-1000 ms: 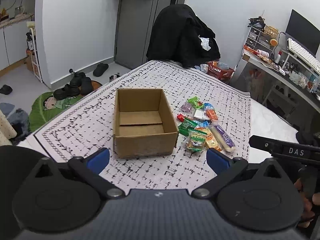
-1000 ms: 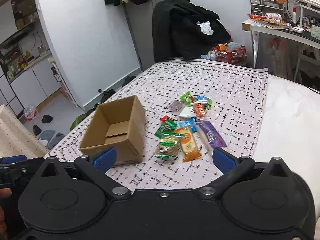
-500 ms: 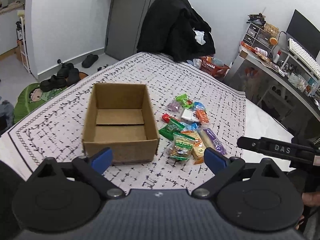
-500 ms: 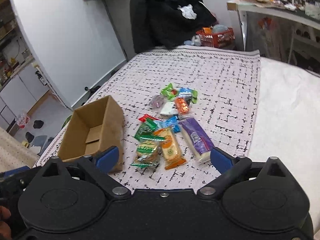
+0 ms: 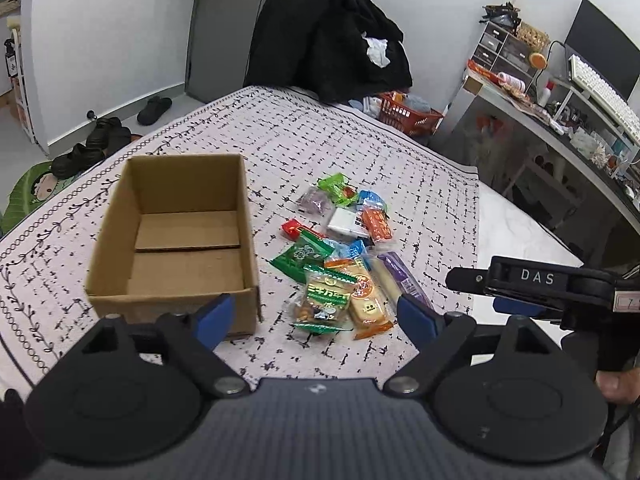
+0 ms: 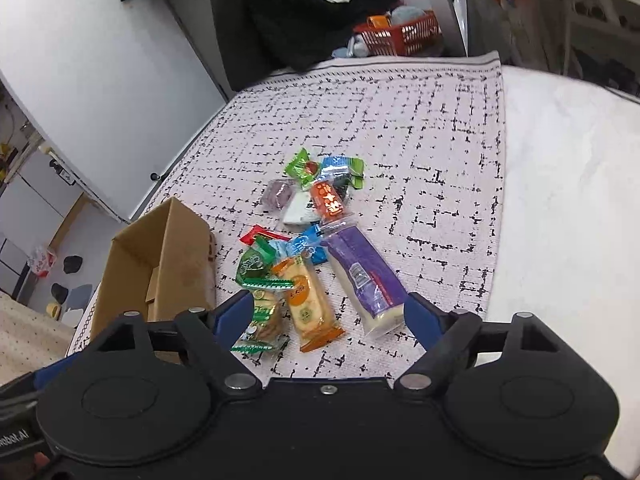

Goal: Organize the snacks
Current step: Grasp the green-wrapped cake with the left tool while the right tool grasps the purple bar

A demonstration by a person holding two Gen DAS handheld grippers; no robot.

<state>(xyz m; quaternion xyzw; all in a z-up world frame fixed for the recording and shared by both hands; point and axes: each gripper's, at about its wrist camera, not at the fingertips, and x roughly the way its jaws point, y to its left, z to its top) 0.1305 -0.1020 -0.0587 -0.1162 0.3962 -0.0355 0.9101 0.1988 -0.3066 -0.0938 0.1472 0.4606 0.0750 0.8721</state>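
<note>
An open, empty cardboard box (image 5: 176,240) stands on the patterned cloth, with a pile of several wrapped snacks to its right. Nearest in the pile are a green pack (image 5: 326,296), an orange cracker pack (image 5: 366,300) and a long purple pack (image 5: 398,276). My left gripper (image 5: 314,314) hovers over the pile's near edge. Its jaws are closing, and the pads touch nothing. My right gripper (image 6: 328,314) hangs above the cracker pack (image 6: 308,300) and purple pack (image 6: 364,272). Its jaws are also closing on nothing. The box (image 6: 160,264) lies to its left.
The patterned cloth (image 5: 360,152) covers a bed, with bare white mattress (image 6: 560,200) to the right. Behind stand a chair draped in black clothes (image 5: 328,32), a red basket (image 5: 404,114) and a cluttered desk (image 5: 560,120). Shoes (image 5: 96,144) lie on the floor at left.
Both grippers have come forward and down toward the snack pile, and their jaws have narrowed. In the right wrist view the box has slid to the left edge.
</note>
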